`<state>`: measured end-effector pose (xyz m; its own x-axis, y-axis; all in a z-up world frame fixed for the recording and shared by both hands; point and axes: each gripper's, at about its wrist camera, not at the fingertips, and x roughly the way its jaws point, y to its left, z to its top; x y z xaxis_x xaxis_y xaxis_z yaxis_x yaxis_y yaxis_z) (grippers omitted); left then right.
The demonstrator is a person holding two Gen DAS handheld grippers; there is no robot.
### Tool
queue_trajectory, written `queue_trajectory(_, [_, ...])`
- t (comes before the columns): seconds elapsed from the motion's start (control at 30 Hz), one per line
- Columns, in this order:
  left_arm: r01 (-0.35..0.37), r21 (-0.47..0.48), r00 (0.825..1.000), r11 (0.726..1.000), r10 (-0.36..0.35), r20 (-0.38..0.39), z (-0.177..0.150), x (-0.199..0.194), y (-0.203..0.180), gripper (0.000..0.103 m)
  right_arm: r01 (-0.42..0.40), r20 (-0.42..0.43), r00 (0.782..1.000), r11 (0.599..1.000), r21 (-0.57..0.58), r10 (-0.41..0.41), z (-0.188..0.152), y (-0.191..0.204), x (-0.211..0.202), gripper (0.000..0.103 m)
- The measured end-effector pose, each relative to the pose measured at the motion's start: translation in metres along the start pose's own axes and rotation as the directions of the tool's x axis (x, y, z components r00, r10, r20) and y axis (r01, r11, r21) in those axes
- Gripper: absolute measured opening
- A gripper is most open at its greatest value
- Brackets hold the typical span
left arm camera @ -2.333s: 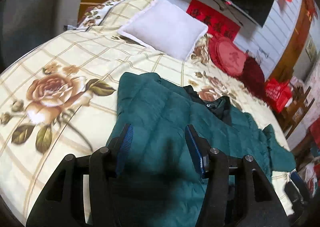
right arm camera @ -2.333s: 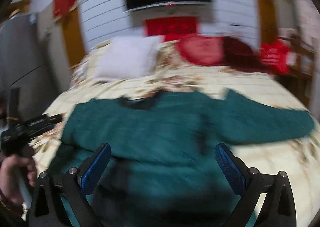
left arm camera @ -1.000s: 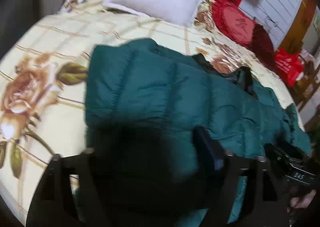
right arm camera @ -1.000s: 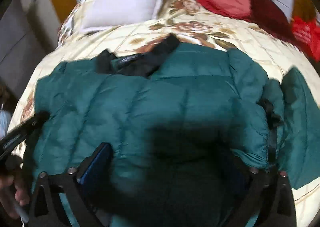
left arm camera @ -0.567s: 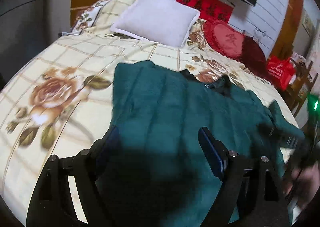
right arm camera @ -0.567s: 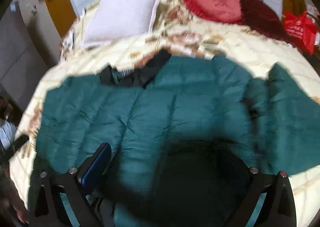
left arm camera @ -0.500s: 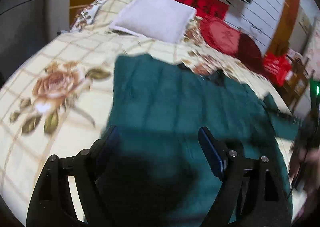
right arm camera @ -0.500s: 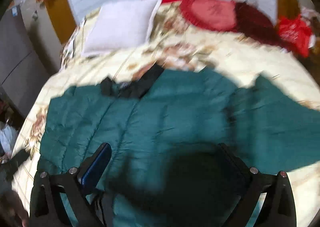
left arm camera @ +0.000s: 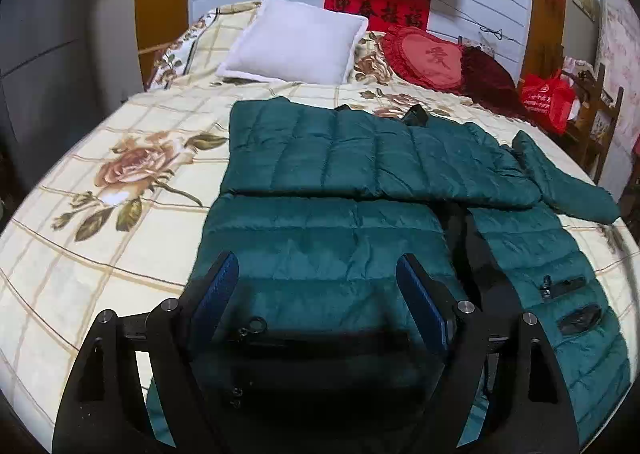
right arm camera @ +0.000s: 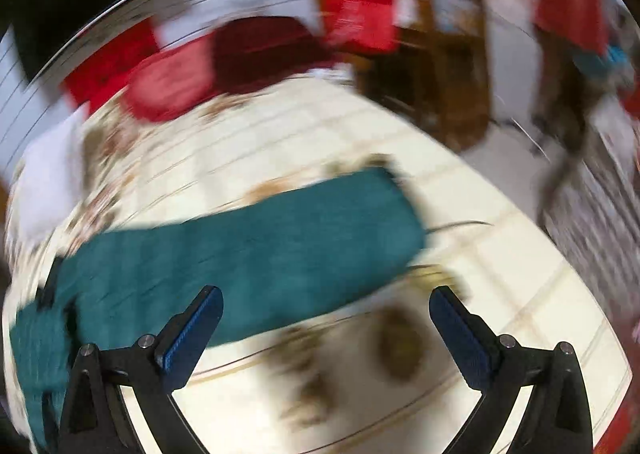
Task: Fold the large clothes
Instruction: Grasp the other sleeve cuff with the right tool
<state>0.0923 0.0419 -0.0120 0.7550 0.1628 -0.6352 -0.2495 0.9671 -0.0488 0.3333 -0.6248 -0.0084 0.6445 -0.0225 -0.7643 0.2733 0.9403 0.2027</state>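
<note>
Teal jacket (left arm camera: 360, 158) spread on the bed (left arm camera: 100, 222) — one sleeve folded across the chest, other sleeve (right arm camera: 248, 250) stretched out sideways. Left gripper (left arm camera: 318, 294) above the hem, fingers apart, empty. Right gripper (right arm camera: 324, 322) spread wide near that sleeve — view blurred.

We see the left wrist view looking from the foot of the bed (left arm camera: 72, 158) toward the headboard wall, close above the jacket (left arm camera: 360, 158), the pillow (left arm camera: 296, 42) far ahead. Our right wrist view, badly blurred, tilts and faces across the bed's right side, near the sleeve (right arm camera: 256, 246). Both views share the sleeve, the red cushion (left arm camera: 428, 56) and the bedspread.
</note>
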Motion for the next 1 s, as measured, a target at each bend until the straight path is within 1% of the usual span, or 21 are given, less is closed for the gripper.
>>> queue_trajectory(0.07, [-0.001,-0.001,1.0,1.0,0.001,-0.014,-0.001,0.004,0.001,0.082,-0.016,-0.01,1.0,0.999,0.051,0.016,0.011,-0.027,0.013,0.1])
queue_trajectory(0.1, [-0.002,0.001,1.0,1.0,0.002,-0.025,-0.002,0.007,0.0,0.082,-0.036,-0.022,0.999,0.996,0.083,0.038,0.016,-0.038,0.024,0.099])
queue_trajectory(0.2, [0.003,0.001,0.999,1.0,-0.003,-0.048,-0.004,0.011,-0.002,0.082,-0.081,-0.028,0.996,0.989,0.12,0.085,0.025,-0.055,0.046,0.095])
queue_trajectory(0.3, [0.004,0.001,0.998,1.0,-0.004,-0.064,-0.005,0.014,-0.004,0.082,-0.125,-0.037,0.991,0.986,0.108,0.129,0.028,-0.057,0.062,0.089])
queue_trajectory(0.33, [0.006,0.0,0.998,1.0,-0.006,-0.069,-0.005,0.016,-0.004,0.082,-0.127,-0.052,0.99,0.988,0.092,0.132,0.028,-0.055,0.07,0.081])
queue_trajectory(0.37, [0.005,-0.001,0.997,1.0,-0.005,-0.071,-0.005,0.016,-0.004,0.082,-0.141,-0.066,0.987,0.987,0.082,0.147,0.025,-0.053,0.076,0.069])
queue_trajectory(0.4, [0.003,0.0,0.997,1.0,-0.003,-0.073,-0.006,0.017,-0.004,0.082,-0.158,-0.091,0.982,0.985,0.066,0.164,0.024,-0.05,0.084,0.062])
queue_trajectory(0.43, [0.001,0.0,0.997,1.0,-0.001,-0.079,-0.006,0.018,-0.005,0.082,-0.158,-0.103,0.981,0.986,0.053,0.162,0.021,-0.046,0.089,0.051])
queue_trajectory(0.5, [-0.003,-0.002,0.996,1.0,0.002,-0.09,-0.006,0.02,-0.005,0.082,-0.174,-0.072,0.982,0.985,0.013,0.174,0.015,-0.042,0.089,0.037])
queue_trajectory(0.53, [-0.005,-0.008,0.995,1.0,0.005,-0.095,-0.007,0.021,-0.004,0.082,-0.175,-0.047,0.983,0.984,-0.005,0.175,0.012,-0.039,0.084,0.027])
queue_trajectory(0.57, [-0.006,-0.015,0.996,1.0,0.005,-0.095,-0.007,0.021,-0.002,0.082,-0.186,-0.015,0.982,0.982,-0.013,0.186,0.011,-0.038,0.077,0.025])
queue_trajectory(0.63, [-0.005,-0.027,0.996,1.0,0.003,-0.089,-0.007,0.019,0.0,0.082,-0.187,0.032,0.982,0.982,-0.027,0.188,0.008,-0.035,0.064,0.023])
queue_trajectory(0.77, [-0.015,-0.043,0.997,0.999,0.012,-0.07,-0.005,0.014,0.004,0.082,-0.136,0.077,0.987,0.988,-0.067,0.141,0.007,-0.021,0.025,0.022])
queue_trajectory(0.83, [-0.032,-0.041,0.997,0.999,0.029,-0.068,-0.004,0.012,0.006,0.082,-0.122,0.106,0.986,0.99,-0.073,0.129,0.009,-0.013,0.001,0.022])
queue_trajectory(0.9, [-0.057,-0.049,0.995,0.997,0.052,-0.084,-0.004,0.015,0.01,0.082,-0.127,0.146,0.979,0.988,-0.087,0.139,0.013,0.001,-0.027,0.021])
queue_trajectory(0.93, [-0.064,-0.065,0.994,0.996,0.058,-0.096,-0.004,0.017,0.015,0.082,-0.133,0.17,0.974,0.986,-0.097,0.148,0.015,0.011,-0.044,0.019])
queue_trajectory(1.0, [-0.088,-0.08,0.99,0.993,0.079,-0.115,-0.004,0.019,0.022,0.082,-0.173,0.206,0.959,0.978,-0.117,0.194,0.017,0.037,-0.076,0.017])
